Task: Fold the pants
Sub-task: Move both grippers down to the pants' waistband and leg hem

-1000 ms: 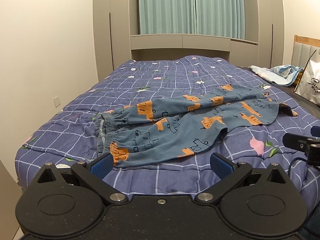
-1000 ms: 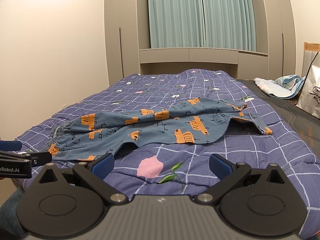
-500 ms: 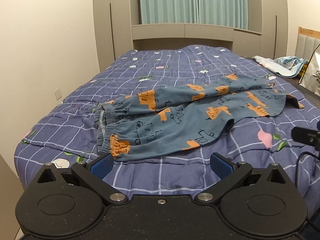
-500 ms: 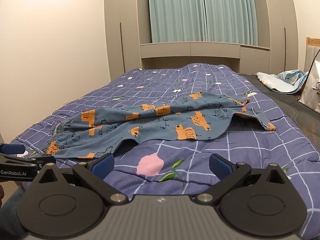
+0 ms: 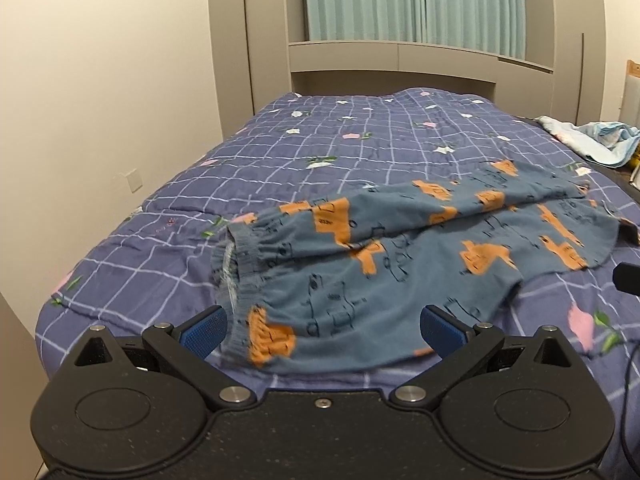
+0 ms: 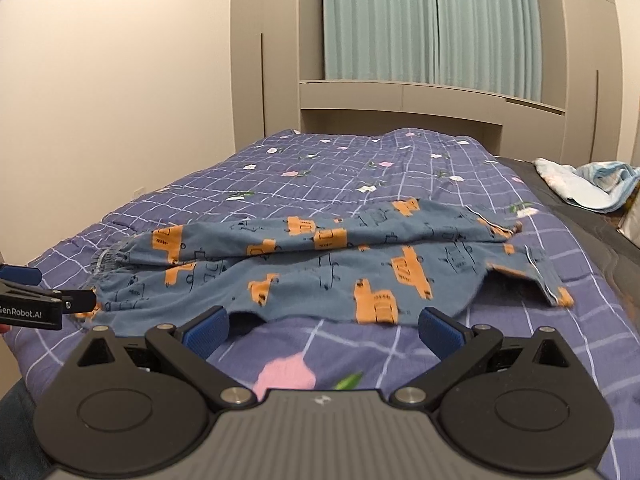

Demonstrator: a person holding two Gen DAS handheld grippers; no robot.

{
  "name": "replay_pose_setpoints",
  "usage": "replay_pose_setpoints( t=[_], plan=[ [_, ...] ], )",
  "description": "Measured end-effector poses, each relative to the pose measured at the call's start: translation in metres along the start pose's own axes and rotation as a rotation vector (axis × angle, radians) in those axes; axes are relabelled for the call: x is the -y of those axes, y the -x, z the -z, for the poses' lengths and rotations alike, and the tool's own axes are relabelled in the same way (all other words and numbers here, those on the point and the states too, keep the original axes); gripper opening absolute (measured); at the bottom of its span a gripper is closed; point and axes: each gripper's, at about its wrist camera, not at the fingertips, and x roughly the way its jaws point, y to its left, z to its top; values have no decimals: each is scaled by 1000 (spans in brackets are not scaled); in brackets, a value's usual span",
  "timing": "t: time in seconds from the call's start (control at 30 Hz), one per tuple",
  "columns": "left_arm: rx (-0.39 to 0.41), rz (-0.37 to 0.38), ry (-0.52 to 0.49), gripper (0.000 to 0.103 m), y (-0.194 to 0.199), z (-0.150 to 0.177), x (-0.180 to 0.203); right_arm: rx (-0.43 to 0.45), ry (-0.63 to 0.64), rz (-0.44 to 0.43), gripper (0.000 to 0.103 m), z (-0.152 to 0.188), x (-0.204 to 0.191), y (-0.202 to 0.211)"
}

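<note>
Blue-grey pants (image 5: 400, 264) with orange vehicle prints lie spread across the bed, elastic waistband (image 5: 240, 256) to the left, legs running right. In the left wrist view my left gripper (image 5: 322, 326) stands open just in front of the waistband end, its blue pads (image 5: 202, 330) empty. In the right wrist view the same pants (image 6: 320, 264) stretch across the middle, and my right gripper (image 6: 323, 327) hangs open near the front hem of the lower leg, holding nothing. The left gripper's body (image 6: 36, 300) shows at the left edge there.
The bed carries a purple checked quilt (image 5: 360, 148) with small flowers. A light blue cloth heap (image 5: 592, 140) lies at the far right edge. A cream wall runs along the left, and beige wardrobes with teal curtains (image 6: 432, 20) stand behind the bed.
Both grippers have moved forward and lower toward the pants, which now look bigger and closer. The pants have not moved. Both grippers stay open.
</note>
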Motion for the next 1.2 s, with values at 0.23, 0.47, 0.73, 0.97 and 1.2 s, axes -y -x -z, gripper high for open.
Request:
replay_pose_setpoints(
  t=[0.23,0.47,0.73,0.97,1.2],
  plan=[
    [-1,-50,8,102,-25,-30,-20,-12,17,-64,103,-27,10,-36],
    [-10,-109,20,102,-57,-65,-61,-33,77,-134,103,-59,21,-80],
    [-15,-88,17,102,-112,-99,-105,-91,198,-205,103,-98,26,-150],
    [-70,35,-42,102,-180,-113,-117,-203,244,-263,103,-127,37,-243],
    [-147,155,-156,102,-231,-116,-115,-271,319,-433,103,-150,18,-319]
  ],
)
